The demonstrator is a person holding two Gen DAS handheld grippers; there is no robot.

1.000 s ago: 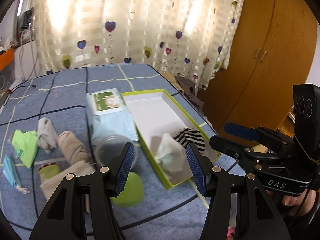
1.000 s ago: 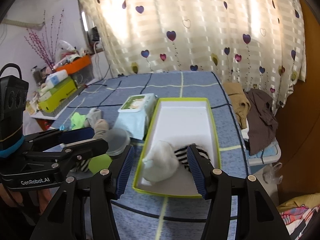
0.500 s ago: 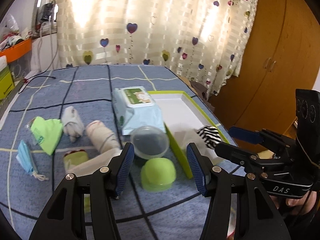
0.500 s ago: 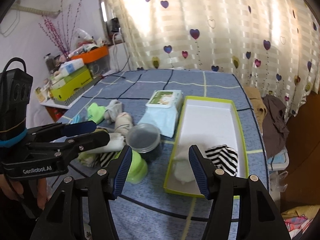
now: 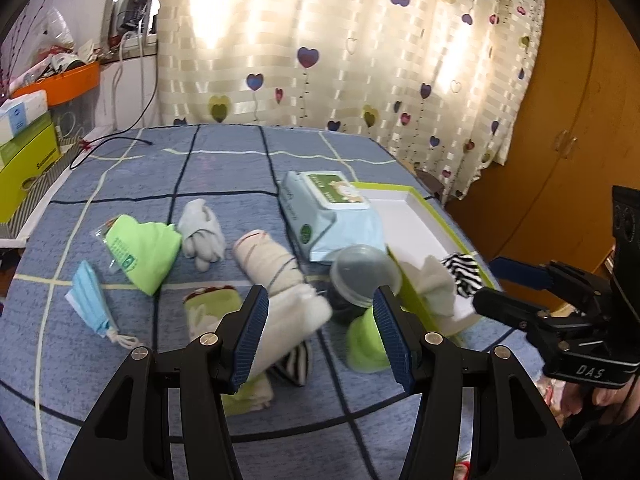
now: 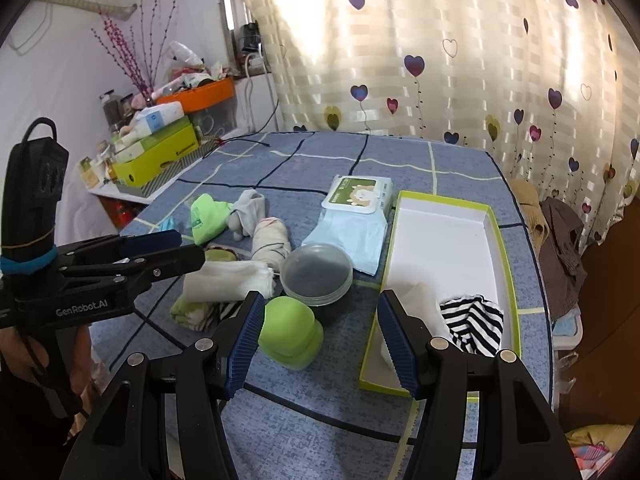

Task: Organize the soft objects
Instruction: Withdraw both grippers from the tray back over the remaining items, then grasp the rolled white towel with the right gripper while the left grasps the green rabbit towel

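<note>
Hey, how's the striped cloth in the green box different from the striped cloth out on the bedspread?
The striped cloth in the box lies uncovered in the green-rimmed box beside a white cloth. The striped cloth on the bedspread lies outside the box, mostly hidden under a folded white towel, so only an edge shows. Both are black-and-white striped, and neither is held by a claw.

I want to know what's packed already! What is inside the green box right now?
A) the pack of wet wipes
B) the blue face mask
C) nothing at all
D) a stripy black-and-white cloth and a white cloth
D: the green box holds a black-and-white striped cloth beside a white cloth; the face mask and wipes pack lie outside it on the blue cover.
</note>
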